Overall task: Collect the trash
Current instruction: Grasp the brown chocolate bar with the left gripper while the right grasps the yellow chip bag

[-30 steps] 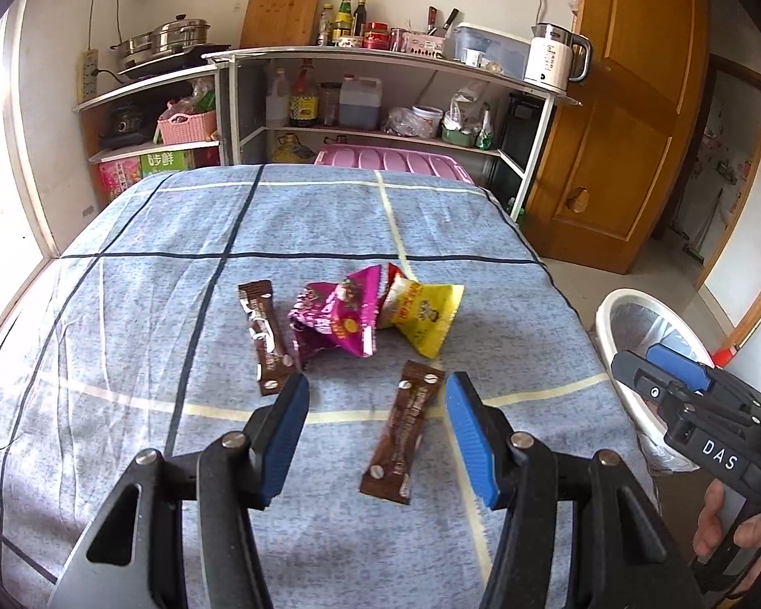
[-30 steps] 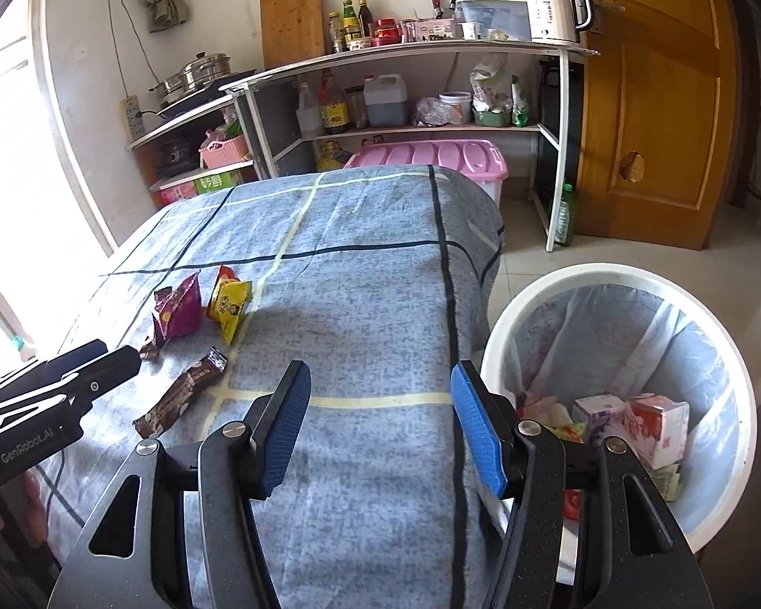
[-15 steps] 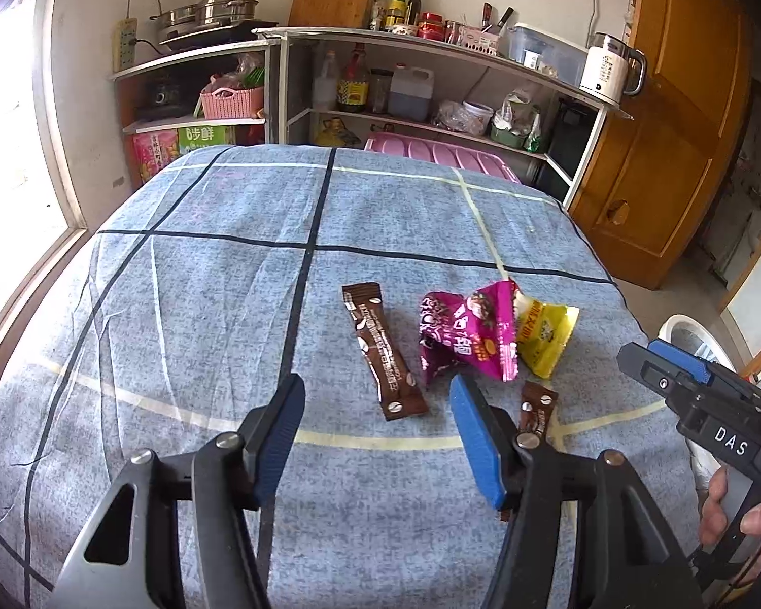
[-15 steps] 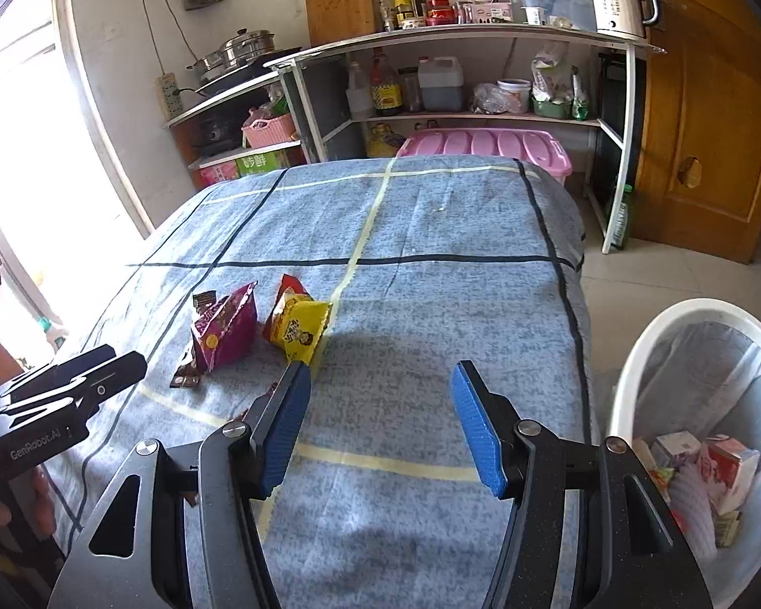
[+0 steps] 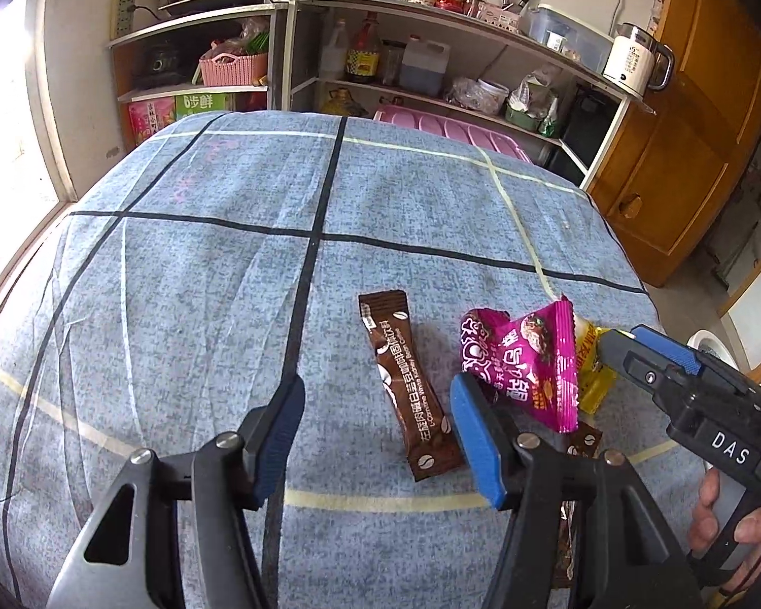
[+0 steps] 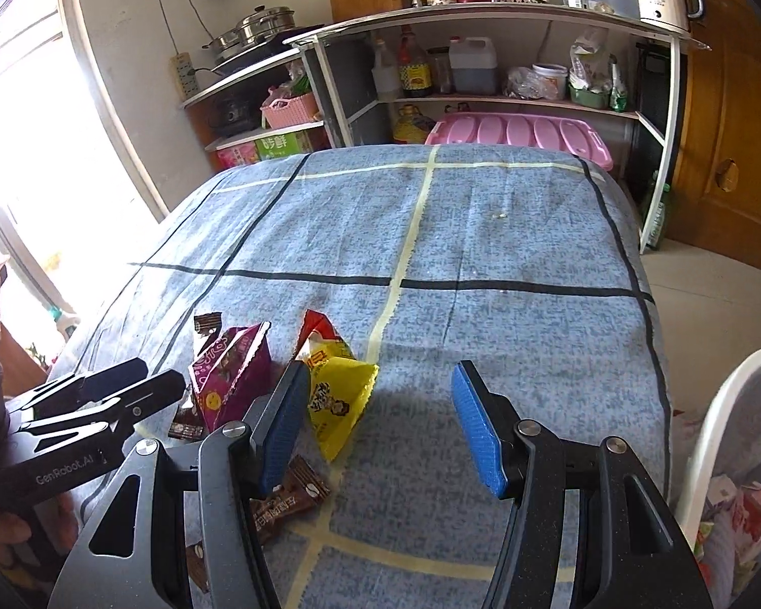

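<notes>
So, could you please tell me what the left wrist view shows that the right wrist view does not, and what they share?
Only the left wrist view shows the whole flat brown coffee sachet lying between the open left gripper fingers. Only the right wrist view shows the white plastic trash bin with cartons inside, beside the bed. Both show the magenta snack bag, the yellow snack bag, the blue checked bedspread and the open right gripper.

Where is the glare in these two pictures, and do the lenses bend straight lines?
Left wrist view: the window at the left edge is blown out white, and the shelf curves from fisheye distortion. Right wrist view: the window glares more widely, washing out the left side, while the yellow packet stays sharp and casts a shadow on the cloth.
</notes>
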Demonstrator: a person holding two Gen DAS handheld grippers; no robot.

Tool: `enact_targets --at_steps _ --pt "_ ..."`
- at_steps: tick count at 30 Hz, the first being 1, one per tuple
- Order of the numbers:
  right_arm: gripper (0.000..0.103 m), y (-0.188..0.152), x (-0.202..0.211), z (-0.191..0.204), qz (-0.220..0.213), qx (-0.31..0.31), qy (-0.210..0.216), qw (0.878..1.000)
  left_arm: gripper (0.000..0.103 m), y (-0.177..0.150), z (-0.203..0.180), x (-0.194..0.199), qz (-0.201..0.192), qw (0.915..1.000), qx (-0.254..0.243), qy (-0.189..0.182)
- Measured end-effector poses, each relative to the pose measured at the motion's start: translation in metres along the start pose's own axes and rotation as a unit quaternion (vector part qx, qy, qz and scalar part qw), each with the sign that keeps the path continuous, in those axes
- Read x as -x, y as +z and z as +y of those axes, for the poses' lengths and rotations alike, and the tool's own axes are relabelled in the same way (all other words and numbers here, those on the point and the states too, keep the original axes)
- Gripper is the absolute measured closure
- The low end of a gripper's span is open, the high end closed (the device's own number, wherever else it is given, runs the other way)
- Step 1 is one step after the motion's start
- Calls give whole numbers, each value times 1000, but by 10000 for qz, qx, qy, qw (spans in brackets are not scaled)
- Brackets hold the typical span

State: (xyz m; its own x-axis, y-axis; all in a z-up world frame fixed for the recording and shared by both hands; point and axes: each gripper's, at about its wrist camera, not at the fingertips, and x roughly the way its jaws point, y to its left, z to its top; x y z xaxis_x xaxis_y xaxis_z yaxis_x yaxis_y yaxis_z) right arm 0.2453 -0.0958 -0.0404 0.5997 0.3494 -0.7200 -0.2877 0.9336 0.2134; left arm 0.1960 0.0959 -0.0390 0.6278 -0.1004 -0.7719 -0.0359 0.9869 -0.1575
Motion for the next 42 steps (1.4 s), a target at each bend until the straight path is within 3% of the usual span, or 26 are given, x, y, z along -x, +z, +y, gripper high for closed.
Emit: enact_targets --at_steps 16,21,26,31,38,42 --pt "44 1 -16 3 147 42 163 9997 41 1 -7 -18 76 9998 -120 148" --pt "63 -2 -14 8 103 97 244 9996 41 0 -8 -18 45 9999 -95 100" --pt "66 -3 -12 13 36 180 152 9997 41 1 -12 -21 21 9996 -186 229" --pt "68 -4 -9 11 -19 100 124 9999 55 2 -7 -20 2 9993 -171 327" --pt "69 -4 -9 8 -53 20 125 9999 63 1 -4 -19 -28 9991 -165 401" --pt "72 -4 -6 5 -90 -6 148 9999 75 2 4 -16 -67 9993 11 363"
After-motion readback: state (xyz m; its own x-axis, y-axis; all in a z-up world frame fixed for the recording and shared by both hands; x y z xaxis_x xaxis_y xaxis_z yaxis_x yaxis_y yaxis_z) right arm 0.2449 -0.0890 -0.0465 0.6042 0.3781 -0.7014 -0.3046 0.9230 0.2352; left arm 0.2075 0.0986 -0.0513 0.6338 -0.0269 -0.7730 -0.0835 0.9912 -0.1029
